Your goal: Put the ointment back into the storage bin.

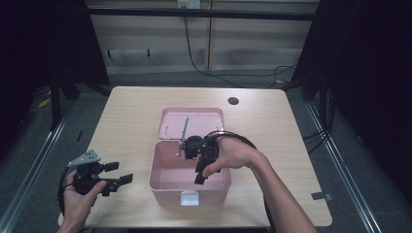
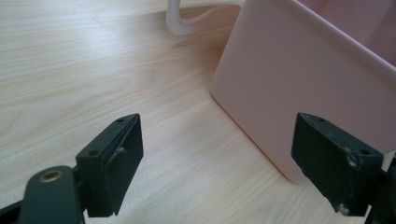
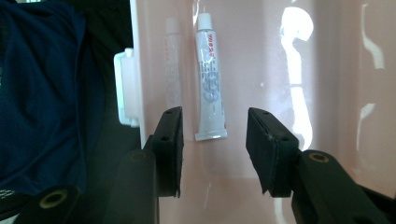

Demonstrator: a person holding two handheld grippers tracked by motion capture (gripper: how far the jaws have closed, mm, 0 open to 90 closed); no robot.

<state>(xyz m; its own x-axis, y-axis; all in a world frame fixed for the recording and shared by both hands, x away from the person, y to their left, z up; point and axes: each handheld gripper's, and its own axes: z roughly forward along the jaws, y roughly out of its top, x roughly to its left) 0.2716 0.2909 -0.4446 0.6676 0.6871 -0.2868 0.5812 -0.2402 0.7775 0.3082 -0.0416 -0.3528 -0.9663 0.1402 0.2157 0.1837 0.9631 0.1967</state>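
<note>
An open pink box (image 1: 165, 187) stands in the middle of the table, its lid (image 1: 204, 116) lying flat behind it. A white tube (image 3: 210, 79) with red print lies on the box floor by the front wall. My right gripper (image 1: 200, 175) reaches down into the box. In the right gripper view it (image 3: 215, 126) is open, with the tube's flat crimped end just beyond the gap and nothing held. My left gripper (image 1: 121, 172) rests low over the table left of the box. It (image 2: 219, 140) is open and holds nothing, with the box's outer wall (image 2: 303, 84) close to its right jaw.
A white latch (image 3: 127, 88) sits on the box's front wall (image 1: 190, 198). A thin grey rod (image 1: 183, 133) lies across the lid toward the box. A small round hole (image 1: 233, 101) marks the table's far right. Dark blue cloth (image 3: 51, 93) hangs beyond the box front.
</note>
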